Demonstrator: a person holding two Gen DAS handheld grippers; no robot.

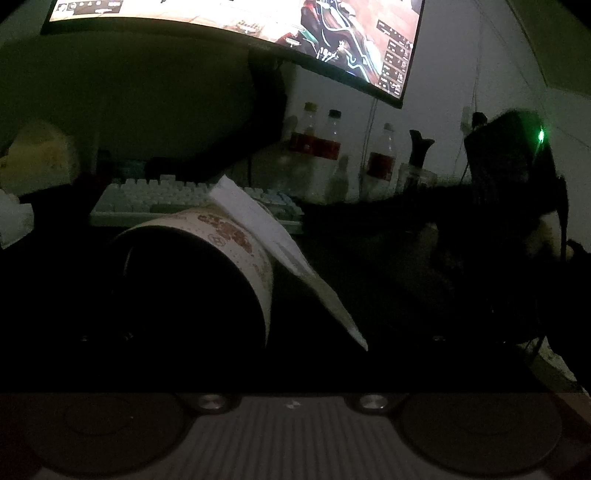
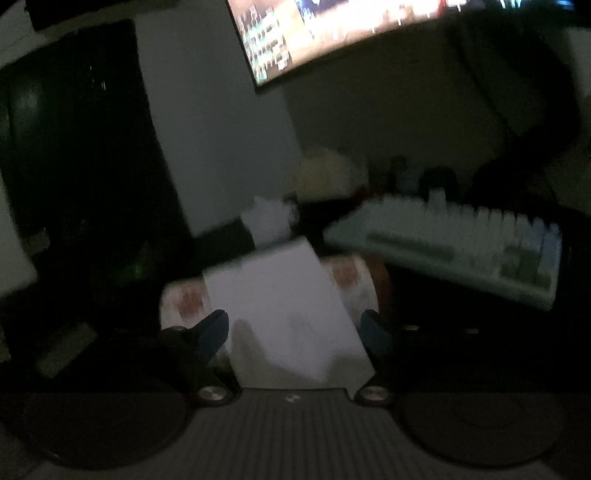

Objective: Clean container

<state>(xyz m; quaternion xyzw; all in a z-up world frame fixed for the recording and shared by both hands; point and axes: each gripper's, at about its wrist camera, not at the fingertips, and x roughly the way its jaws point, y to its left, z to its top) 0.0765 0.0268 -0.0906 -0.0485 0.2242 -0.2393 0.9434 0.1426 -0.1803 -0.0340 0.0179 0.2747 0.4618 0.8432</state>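
Dim room, lit mostly by a curved monitor (image 1: pixel 258 22) showing a game; dark tabletop (image 1: pixel 369 266) below it. White keyboard (image 1: pixel 155 199) sits at the back of the tabletop, with a row of drink bottles (image 1: pixel 321 144) against the wall to its right and a yellow soft object (image 1: pixel 33 158) at far left.

Container (image 1: pixel 229 240): a white paper cup with reddish print or stains, lying on its side near the middle of the tabletop, just in front of the keyboard. In the left wrist view its long axis runs roughly front to back, dark open mouth turned toward that camera and slightly left. A folded white paper sheet (image 1: pixel 280 254) lies against the cup's right flank, slanting down toward the tabletop.

Right claw (image 2: pixel 295 325): spread wide, blue-tipped fingers (image 2: pixel 212 328) standing either side of the paper sheet (image 2: pixel 284 314), which fills the gap between them and covers the middle of the container (image 2: pixel 347 280). View is motion-blurred; cannot tell whether the fingers press on the sheet or the cup. Here the cup lies crosswise, long axis left to right.

Left claw: fingers lost in the dark at the bottom of its own view; cannot tell whether released or clenched
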